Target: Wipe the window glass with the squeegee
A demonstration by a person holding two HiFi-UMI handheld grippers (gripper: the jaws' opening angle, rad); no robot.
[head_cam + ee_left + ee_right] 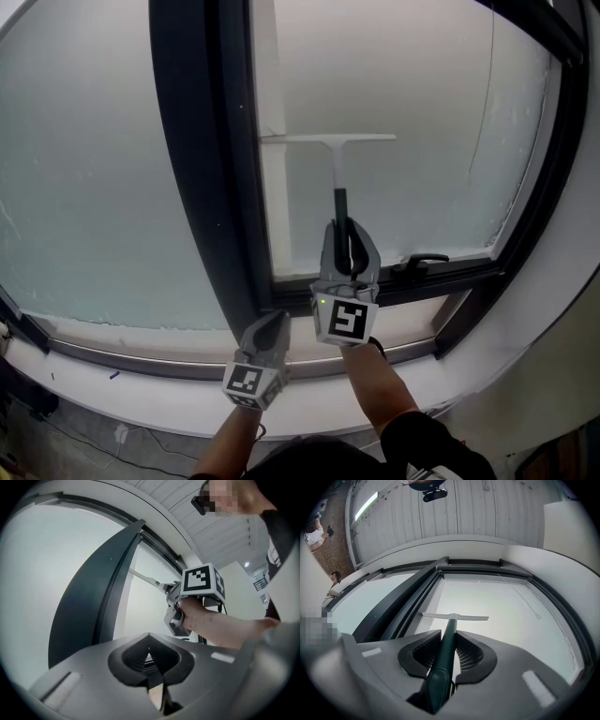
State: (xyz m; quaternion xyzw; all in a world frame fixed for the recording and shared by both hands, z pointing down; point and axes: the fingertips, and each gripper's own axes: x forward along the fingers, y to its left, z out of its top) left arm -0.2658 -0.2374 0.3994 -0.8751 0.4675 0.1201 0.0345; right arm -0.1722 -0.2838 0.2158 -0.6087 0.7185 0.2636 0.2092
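Pressure is what this stroke seems to need most. The blade should lie flat on the pane along its whole length and be drawn in one steady line, overlapping the paler strip beside the dark window frame (pixel 192 169) so no film is left between passes. Tilting the handle off the glass at a shallow angle should let the rubber edge trail rather than chatter, and I would slow down near the latch handle (pixel 419 264) at the bottom rail.

The right claw (pixel 349 232) is clamped on the dark handle of the squeegee (pixel 336 169). In the right gripper view the handle runs straight up between the ribbed pads of the right claw (pixel 449 643), and both pads press on it. The squeegee (pixel 451 620) points away from the claw. Its pale crossbar sits on the window glass (pixel 431 112), in the left part of the right-hand pane, just beside the frame and roughly at mid height. The wiping looks under way, with most of the window glass (pixel 506 616) hazy to the right.

The left claw (pixel 273 322) hangs low near the sill, well apart from the squeegee. In the left gripper view the tips of the left claw (pixel 149 641) are closed together, with nothing gripped.
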